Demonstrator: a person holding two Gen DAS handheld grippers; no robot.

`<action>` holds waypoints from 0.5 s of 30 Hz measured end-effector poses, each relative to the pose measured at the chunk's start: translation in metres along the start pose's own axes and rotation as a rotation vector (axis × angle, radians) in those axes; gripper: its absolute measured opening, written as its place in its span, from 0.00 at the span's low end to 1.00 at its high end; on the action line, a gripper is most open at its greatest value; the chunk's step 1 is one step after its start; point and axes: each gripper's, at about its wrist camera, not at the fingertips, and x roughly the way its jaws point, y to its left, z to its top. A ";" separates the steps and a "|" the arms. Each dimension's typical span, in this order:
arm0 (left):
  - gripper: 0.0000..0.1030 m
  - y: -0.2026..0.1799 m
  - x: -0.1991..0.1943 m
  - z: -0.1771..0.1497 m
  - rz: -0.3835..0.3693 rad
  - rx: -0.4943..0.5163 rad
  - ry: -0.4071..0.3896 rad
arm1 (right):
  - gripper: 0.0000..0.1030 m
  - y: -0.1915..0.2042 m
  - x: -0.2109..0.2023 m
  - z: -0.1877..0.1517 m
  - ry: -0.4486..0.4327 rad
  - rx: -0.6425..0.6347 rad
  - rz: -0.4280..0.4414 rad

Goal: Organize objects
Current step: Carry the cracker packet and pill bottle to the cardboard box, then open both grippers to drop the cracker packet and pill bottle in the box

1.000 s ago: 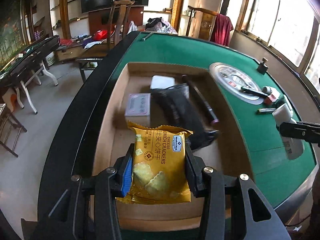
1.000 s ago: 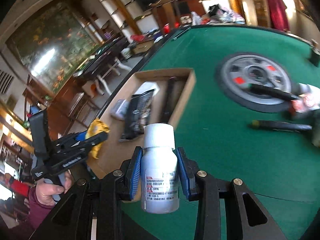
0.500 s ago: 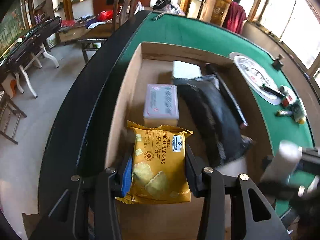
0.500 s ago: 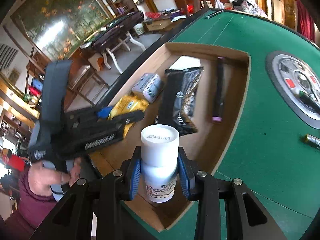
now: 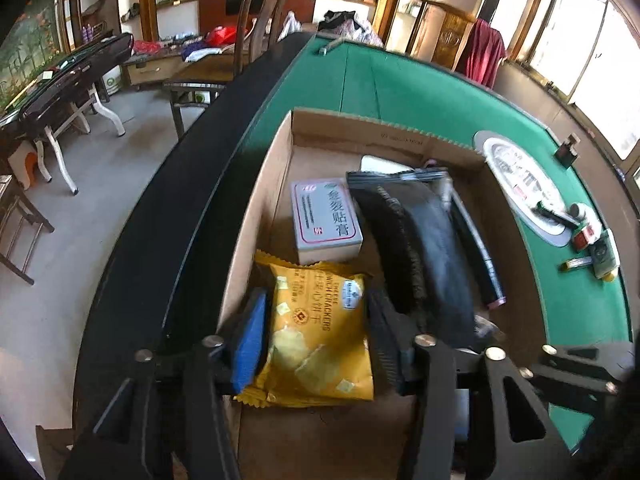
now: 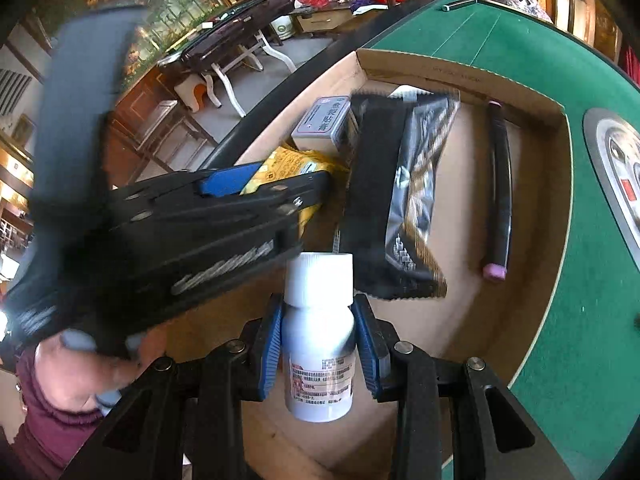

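Over the box | left tool opening, cracker packet freed | right tool still clamps bottle

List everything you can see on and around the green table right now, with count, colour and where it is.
cardboard box: 1, brown, on the green table
cracker packet: 1, yellow, in the box's near left corner, between the left jaws
grey carton: 1, grey, in the box beyond the crackers
black snack pouch: 1, black, middle of the box
black marker: 1, black with pink end, right side of the box
white bottle: 1, white, over the box's near end
round dial plate: 1, grey, on the felt right of the box
left hand-held gripper: 1, black with blue pads, jaws opening around the crackers
right hand-held gripper: 1, black with blue pads, clamped on the bottle
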 end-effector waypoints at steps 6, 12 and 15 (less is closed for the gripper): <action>0.77 0.003 -0.040 -0.005 0.001 0.001 -0.097 | 0.36 -0.008 0.008 0.014 -0.010 0.009 -0.019; 0.82 0.017 -0.077 -0.019 -0.061 -0.055 -0.190 | 0.36 -0.009 0.011 0.022 -0.016 0.011 -0.029; 0.83 0.021 -0.084 -0.027 -0.061 -0.068 -0.206 | 0.37 -0.005 0.011 0.023 -0.020 0.005 -0.034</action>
